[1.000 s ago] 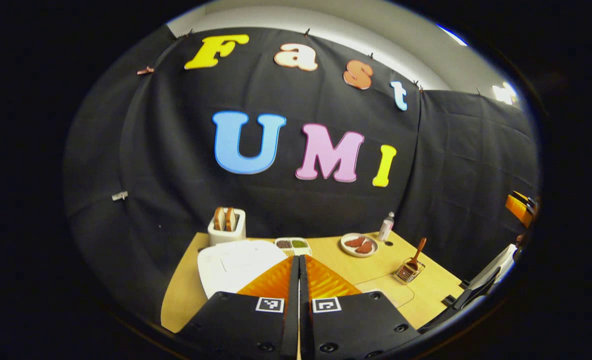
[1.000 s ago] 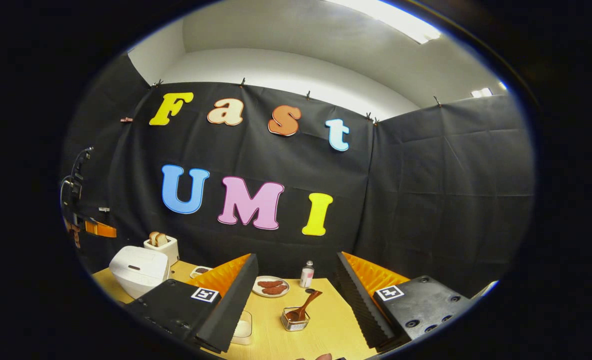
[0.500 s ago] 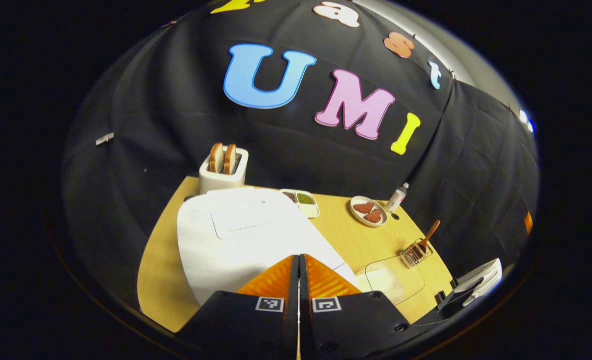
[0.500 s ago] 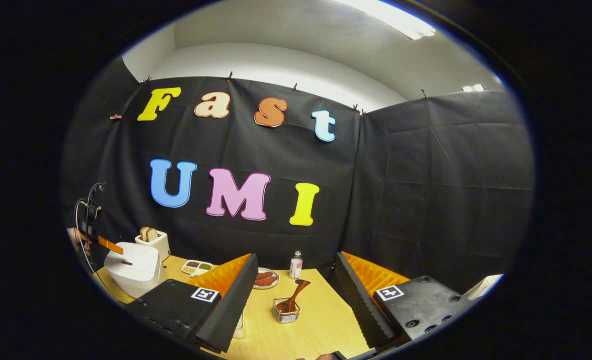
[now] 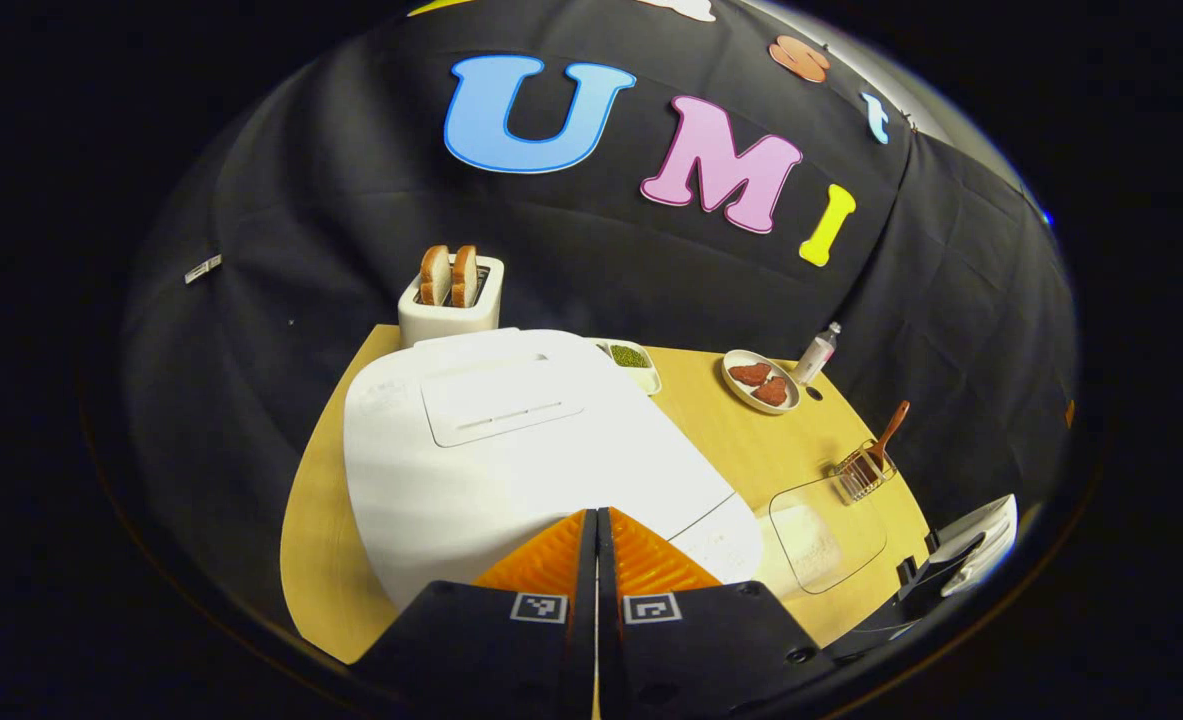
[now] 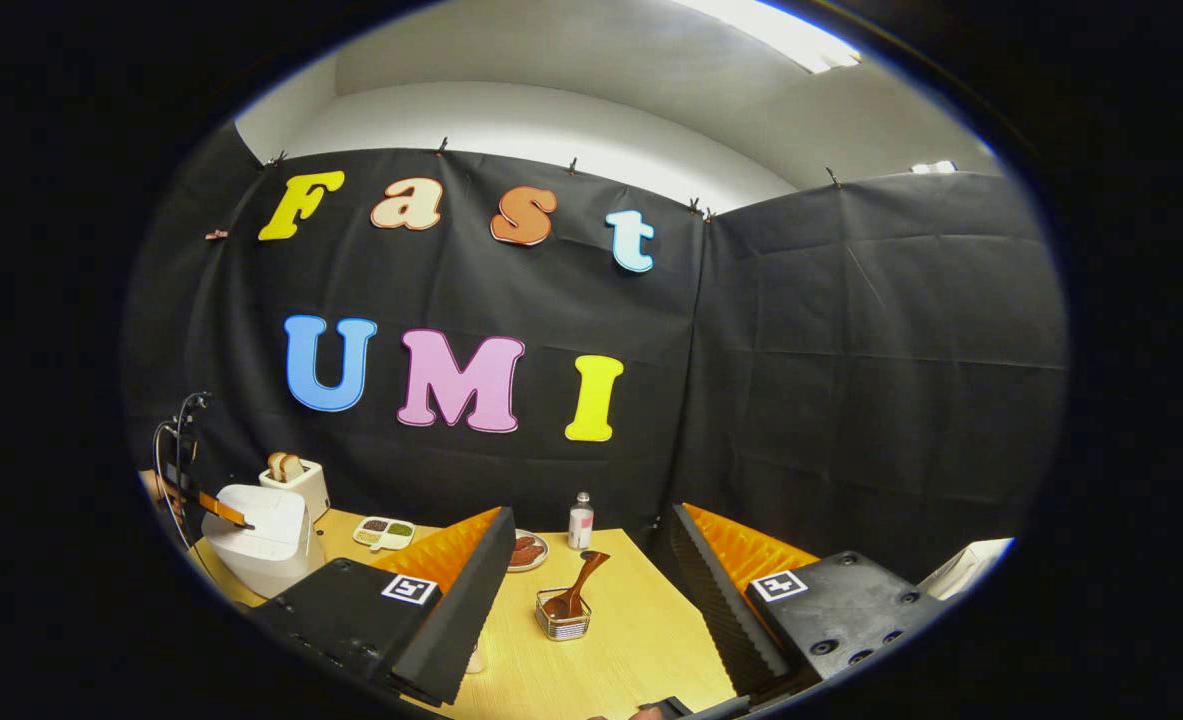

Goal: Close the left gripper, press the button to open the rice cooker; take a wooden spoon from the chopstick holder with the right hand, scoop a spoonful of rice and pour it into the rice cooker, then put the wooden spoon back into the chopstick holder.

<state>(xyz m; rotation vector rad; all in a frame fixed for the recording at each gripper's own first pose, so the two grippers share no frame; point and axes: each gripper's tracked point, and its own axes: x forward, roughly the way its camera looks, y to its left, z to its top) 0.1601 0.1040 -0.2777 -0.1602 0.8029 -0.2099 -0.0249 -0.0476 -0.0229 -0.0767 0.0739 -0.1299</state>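
In the left gripper view, the left gripper [image 5: 596, 525] is seen with its jaws clenched together, nothing between them, poised over the front of the white rice cooker [image 5: 511, 440], whose lid is down. Beyond the rice cooker, to its right on the counter [image 5: 731, 450], the wooden spoon [image 5: 886, 435] stands in the chopstick holder [image 5: 859, 475]. In the right gripper view, the right gripper [image 6: 591, 560] is held with jaws released, and the wooden spoon is framed between them, well right of the rice cooker.

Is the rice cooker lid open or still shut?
Shut: the rice cooker lid lies flat and seated, with the closed left gripper at its front.
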